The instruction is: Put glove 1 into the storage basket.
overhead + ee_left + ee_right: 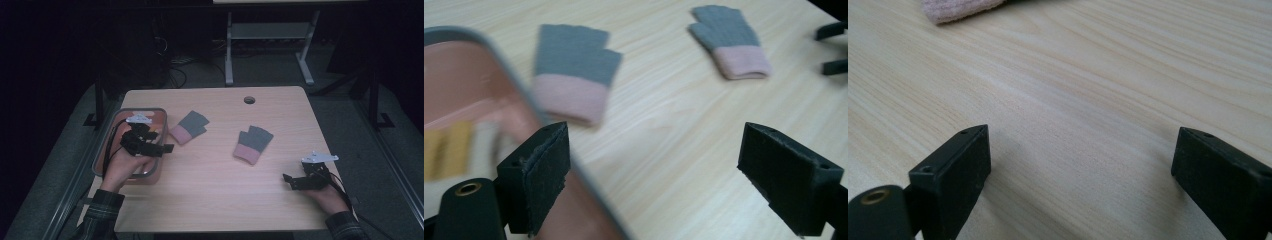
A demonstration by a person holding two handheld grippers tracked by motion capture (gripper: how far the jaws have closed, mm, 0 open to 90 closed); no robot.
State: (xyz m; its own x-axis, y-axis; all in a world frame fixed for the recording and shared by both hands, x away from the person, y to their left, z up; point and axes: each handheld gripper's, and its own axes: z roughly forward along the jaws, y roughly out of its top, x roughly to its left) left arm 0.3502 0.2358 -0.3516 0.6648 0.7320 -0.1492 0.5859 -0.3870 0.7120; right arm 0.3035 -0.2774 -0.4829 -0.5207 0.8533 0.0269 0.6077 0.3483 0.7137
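- The left hand-held gripper (167,148), jaws apart and empty, hovers over the pink tray's (150,111) rim; reaching for the nearer glove (574,75) on the desk (210,185), it could clip that rim.
- The right hand-held gripper (286,178), also apart, sits low near the farther glove (254,142); its jaws might scrape wood or pinch only the cuff.

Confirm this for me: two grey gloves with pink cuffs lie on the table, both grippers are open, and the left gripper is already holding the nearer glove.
Not quite. The left gripper holds nothing: the left gripper view shows its jaws spread wide, with the nearer glove lying flat beyond them. The other glove also lies on the table, and the right gripper is open too.
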